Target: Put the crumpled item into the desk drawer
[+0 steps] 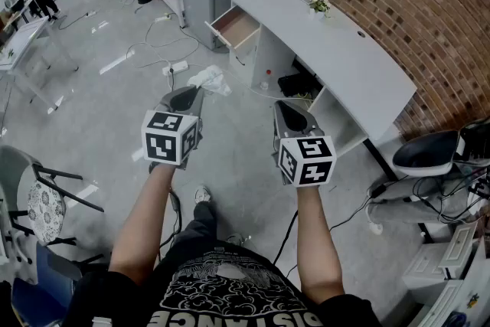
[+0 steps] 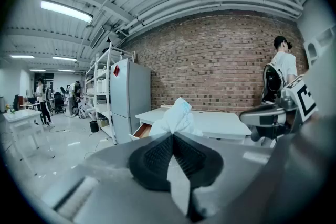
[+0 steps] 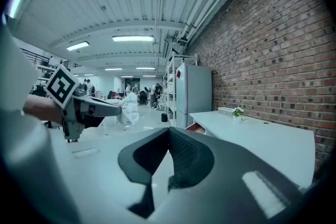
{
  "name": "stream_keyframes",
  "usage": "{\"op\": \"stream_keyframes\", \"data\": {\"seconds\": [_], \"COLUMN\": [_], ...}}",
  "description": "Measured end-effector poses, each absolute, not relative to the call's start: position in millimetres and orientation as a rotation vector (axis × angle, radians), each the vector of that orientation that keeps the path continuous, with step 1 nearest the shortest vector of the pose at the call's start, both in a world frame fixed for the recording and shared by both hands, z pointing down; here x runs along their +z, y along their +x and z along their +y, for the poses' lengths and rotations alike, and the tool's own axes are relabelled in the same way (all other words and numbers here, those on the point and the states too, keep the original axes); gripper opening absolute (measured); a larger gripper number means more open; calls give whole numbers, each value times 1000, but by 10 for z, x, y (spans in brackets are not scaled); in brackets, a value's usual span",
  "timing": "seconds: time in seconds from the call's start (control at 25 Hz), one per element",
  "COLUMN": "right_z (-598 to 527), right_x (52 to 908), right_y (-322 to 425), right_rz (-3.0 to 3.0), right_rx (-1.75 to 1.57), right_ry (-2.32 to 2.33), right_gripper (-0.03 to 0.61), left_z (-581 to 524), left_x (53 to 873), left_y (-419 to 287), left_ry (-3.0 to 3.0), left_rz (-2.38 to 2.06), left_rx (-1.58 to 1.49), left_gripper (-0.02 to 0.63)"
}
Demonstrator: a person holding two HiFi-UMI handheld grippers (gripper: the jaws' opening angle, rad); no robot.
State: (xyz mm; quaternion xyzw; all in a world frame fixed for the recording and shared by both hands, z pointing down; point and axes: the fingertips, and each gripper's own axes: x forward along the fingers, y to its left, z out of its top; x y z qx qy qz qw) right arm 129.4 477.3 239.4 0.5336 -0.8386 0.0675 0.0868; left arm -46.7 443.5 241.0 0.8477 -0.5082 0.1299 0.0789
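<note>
Right now I'm pinching the crumpled item (image 2: 176,117) at the tips of the left gripper (image 2: 172,135), whose jaws are clamped on it. The right gripper (image 3: 169,132) is hanging alongside, jaws pressed together on nothing. I'm holding the item in the air, well apart from the drawer (image 1: 236,27), which is standing open at the tabletop's (image 1: 337,50) far end. I judge this is the carry step. The next move is calling for reaching over the drawer, then letting go.

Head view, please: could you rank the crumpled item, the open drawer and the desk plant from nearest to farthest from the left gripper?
1. The crumpled item, held in the left gripper.
2. The open drawer, ahead at the end of the desk.
3. The plant, farther right on the desk top.
</note>
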Motion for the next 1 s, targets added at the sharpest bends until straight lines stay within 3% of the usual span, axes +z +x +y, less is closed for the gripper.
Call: {"op": "stream_keyframes", "data": {"seconds": [1.0], "right_z": [3549], "right_x": [2518], "right_y": [953], "right_rz": [-2439], "right_rx": [266], "right_ry": [1644], "right_gripper": [3], "left_z": [3125], "left_x": [2520], "left_y": [-784], "left_ry": [2554], "left_rz": [-1426], "left_rx": [400], "left_gripper": [5]}}
